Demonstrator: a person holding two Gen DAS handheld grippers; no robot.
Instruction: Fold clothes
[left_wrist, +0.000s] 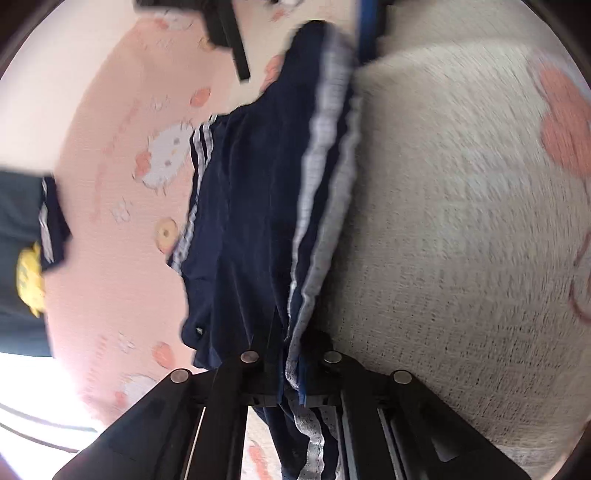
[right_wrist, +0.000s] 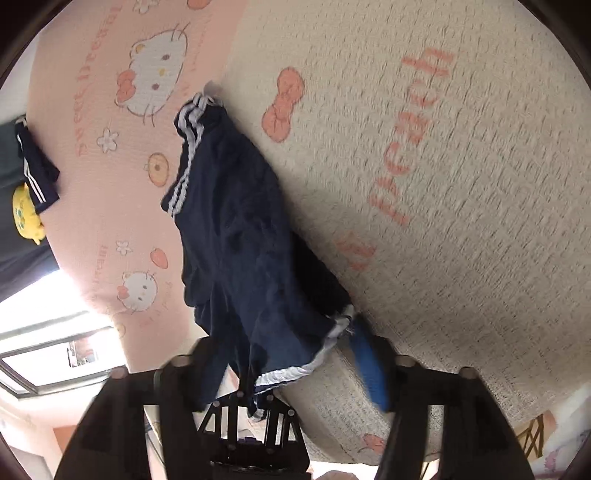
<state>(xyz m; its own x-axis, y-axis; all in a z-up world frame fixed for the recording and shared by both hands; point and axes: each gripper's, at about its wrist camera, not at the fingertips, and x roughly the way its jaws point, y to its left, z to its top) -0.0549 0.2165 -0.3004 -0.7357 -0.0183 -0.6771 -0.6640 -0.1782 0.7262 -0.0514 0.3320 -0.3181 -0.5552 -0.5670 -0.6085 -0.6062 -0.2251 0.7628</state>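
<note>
Navy shorts (left_wrist: 251, 221) with white side stripes lie on the bed, straddling the seam where the pink cat-print sheet (left_wrist: 122, 206) meets the cream textured blanket (left_wrist: 461, 240). The near edge of the shorts hangs over the blanket's front edge.

Left gripper (left_wrist: 291, 376): jaws pressed together, pinching the striped edge of the shorts; fabric trails below the fingers.

Right gripper (right_wrist: 291, 354): jaws spread wide. The white-trimmed hem drapes loose between them, pads not pressing on it. Blue pad on the right finger (right_wrist: 369, 369) sits against the blanket edge.

Far left, on the pink sheet's border: a second dark striped garment (right_wrist: 35, 173) beside a yellow plush toy (right_wrist: 26, 216). Both views are motion-blurred.
</note>
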